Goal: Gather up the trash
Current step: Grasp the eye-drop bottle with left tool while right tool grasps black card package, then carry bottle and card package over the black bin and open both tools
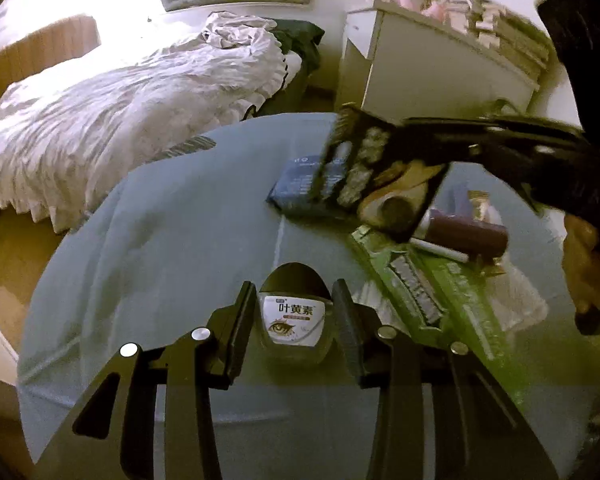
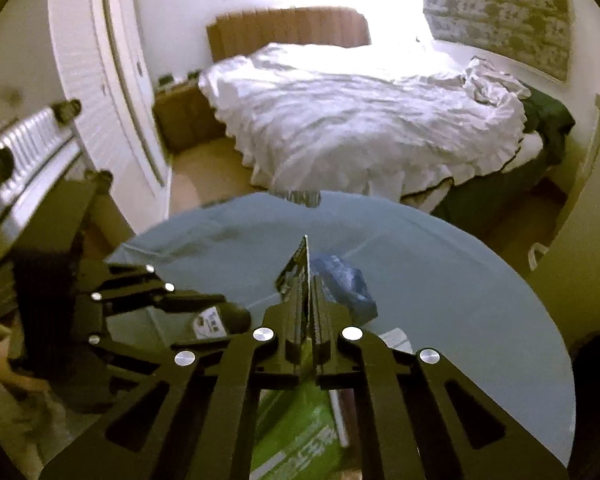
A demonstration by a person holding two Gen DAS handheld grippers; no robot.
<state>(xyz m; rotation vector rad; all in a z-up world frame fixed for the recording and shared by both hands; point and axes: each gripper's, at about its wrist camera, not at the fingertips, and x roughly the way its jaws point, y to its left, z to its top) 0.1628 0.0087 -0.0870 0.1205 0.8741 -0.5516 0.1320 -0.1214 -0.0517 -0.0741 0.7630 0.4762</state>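
At the far left of the left wrist view lies the bed (image 1: 120, 120), well apart from the work; nearer stands the round grey table (image 1: 160, 240) with the trash on it. The left gripper (image 1: 296, 308) sits low over the near edge with its jaws either side of a small bottle (image 1: 294, 316); the pads look touching or almost touching its sides, so it reads as clamped on the bottle, though a thin gap cannot be ruled out. The bottle is dark and rounded, with a white label bearing Chinese characters and a drawn eye. To carry it well, I judge the squeeze should stay on the flat sides, below the rounded top, and the lift should go straight up so that the smooth body does not slip. Further right lie a blue packet (image 1: 296, 188), a green wrapper (image 1: 432, 292) and a dark tube (image 1: 468, 234), all close together on the table's right part. Above them the right gripper (image 2: 308, 304) has its jaws together on a flat dark box (image 1: 364, 172), held clear of the table and tilted; in its own camera the box shows edge-on between the pads. The box is thin card with pale printed patches, and likely to bend or pivot if pinched only at a corner, so a deeper, steady grip suits the move to a bin, which is not in view.
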